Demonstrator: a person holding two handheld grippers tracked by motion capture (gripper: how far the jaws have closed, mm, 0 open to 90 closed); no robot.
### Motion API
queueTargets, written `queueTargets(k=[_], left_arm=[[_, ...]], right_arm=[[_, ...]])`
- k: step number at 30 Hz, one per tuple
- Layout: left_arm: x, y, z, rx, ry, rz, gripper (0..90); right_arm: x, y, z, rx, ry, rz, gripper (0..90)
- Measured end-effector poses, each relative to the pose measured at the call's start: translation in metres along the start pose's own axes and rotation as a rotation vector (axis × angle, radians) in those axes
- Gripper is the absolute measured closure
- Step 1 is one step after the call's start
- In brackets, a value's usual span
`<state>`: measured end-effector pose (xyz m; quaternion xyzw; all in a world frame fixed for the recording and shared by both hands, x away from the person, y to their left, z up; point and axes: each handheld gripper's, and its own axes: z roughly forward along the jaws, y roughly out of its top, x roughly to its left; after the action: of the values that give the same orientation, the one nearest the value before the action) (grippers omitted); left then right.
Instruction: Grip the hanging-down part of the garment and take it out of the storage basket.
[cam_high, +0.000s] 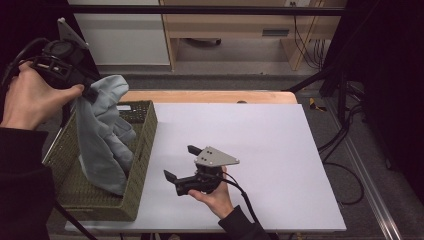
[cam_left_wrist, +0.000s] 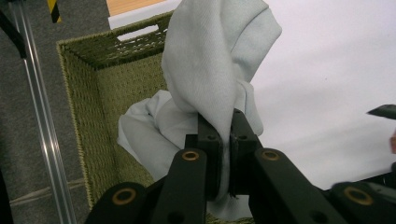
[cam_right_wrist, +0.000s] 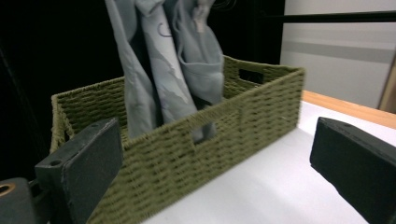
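White board covers the tabletop. Near the front edge, the right gripper rests low over the board, jaws spread wide with nothing between them. Farther left, the woven green basket sits on the board's left edge; above it the left gripper pinches a pale grey cloth, whose lower end hangs inside the basket.

A pale grey cloth hangs in long folds, pinched at its top and lifted, its lower end still down inside the olive woven basket. The rectangular, open-topped basket with cut-out handles sits at the left edge of the white worktop.
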<state>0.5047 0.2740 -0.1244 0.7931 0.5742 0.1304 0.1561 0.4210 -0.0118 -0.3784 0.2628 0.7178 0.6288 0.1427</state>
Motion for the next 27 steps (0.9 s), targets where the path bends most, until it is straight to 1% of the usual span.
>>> queueTargets(k=[4,7,10,15,17,20,22,23,24,25,26,27], left_arm=[[-0.001,0.001,0.0,0.009,-0.002,0.002,85.6],[-0.002,0.002,0.001,0.015,0.002,0.005,85.6],[-0.002,0.002,0.002,0.019,0.002,0.004,85.6],[-0.001,0.003,0.003,0.027,0.002,0.004,85.6],[-0.002,0.003,0.004,0.027,0.002,0.003,85.6],[-0.002,0.003,0.005,0.037,0.0,0.009,85.6],[-0.002,0.003,0.006,0.035,-0.001,0.007,85.6],[-0.002,0.003,0.006,0.037,-0.001,0.007,85.6],[-0.002,0.003,0.006,0.037,-0.001,0.007,85.6],[-0.002,0.003,0.006,0.038,-0.003,0.009,85.6],[-0.002,0.004,0.006,0.038,-0.003,0.008,85.6],[-0.002,0.004,0.006,0.038,-0.003,0.008,85.6]], right_arm=[[0.01,0.004,0.019,0.001,0.03,-0.019,2.7],[0.017,0.006,0.032,0.004,0.049,0.0,2.9],[0.022,0.006,0.046,0.016,0.062,-0.009,3.0],[0.03,0.007,0.068,0.031,0.087,0.006,3.5],[0.031,0.008,0.076,0.034,0.095,-0.006,3.7],[0.035,0.011,0.086,0.037,0.105,-0.006,3.7],[0.036,0.012,0.091,0.037,0.102,-0.011,4.0],[0.037,0.012,0.094,0.042,0.105,0.0,4.1],[0.037,0.012,0.096,0.041,0.104,-0.001,4.1],[0.037,0.012,0.099,0.04,0.097,-0.013,4.3],[0.038,0.012,0.1,0.046,0.101,0.014,4.4],[0.037,0.011,0.102,0.039,0.101,0.002,4.2]])
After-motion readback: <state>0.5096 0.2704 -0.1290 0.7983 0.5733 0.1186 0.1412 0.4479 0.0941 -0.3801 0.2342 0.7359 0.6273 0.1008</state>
